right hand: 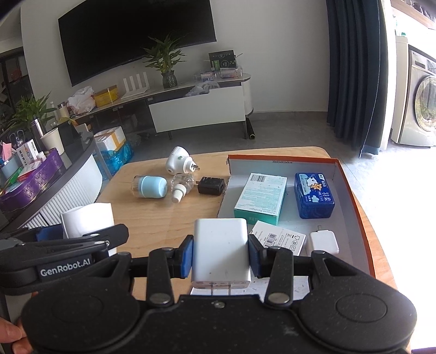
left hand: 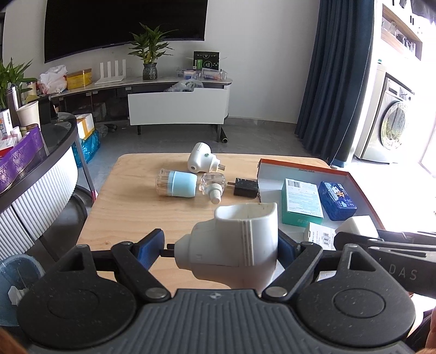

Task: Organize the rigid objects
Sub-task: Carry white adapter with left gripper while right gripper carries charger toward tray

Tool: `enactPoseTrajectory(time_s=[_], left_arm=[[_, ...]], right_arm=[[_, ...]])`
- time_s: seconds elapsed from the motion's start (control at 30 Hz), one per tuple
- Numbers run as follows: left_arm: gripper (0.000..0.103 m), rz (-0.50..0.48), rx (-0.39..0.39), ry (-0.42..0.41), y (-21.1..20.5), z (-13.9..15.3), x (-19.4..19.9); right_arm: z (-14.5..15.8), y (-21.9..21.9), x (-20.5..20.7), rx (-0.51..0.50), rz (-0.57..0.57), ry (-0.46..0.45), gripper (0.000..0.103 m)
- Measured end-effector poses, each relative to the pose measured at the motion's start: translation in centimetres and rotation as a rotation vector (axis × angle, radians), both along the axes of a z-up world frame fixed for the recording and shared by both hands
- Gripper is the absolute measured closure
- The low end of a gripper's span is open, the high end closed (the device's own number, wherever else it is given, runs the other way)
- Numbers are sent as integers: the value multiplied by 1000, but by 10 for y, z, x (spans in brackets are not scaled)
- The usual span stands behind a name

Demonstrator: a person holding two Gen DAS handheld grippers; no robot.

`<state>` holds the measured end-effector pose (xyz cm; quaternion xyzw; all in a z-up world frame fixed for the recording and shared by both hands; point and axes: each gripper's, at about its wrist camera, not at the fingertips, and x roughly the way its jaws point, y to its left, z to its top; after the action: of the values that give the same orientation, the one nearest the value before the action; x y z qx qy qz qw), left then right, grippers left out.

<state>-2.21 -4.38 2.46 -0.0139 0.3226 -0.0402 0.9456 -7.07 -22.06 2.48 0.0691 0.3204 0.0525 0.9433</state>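
The white charger, light, stiff and smooth-sided, sits clenched across its flat faces in the right gripper, at the box's 7 o'clock corner. The left gripper grasps a white plug-in heater.

White wall, dark TV, low TV console, navy curtain, grey floor, daylight at right.
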Motion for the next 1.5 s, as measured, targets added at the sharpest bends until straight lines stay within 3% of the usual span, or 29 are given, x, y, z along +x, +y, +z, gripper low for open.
enactPoseTrajectory(time_s=[1.5], left_arm=[[18,-153,29,-15,-63,1,21]], right_arm=[[3,-59,5,20,-144,-21,53]])
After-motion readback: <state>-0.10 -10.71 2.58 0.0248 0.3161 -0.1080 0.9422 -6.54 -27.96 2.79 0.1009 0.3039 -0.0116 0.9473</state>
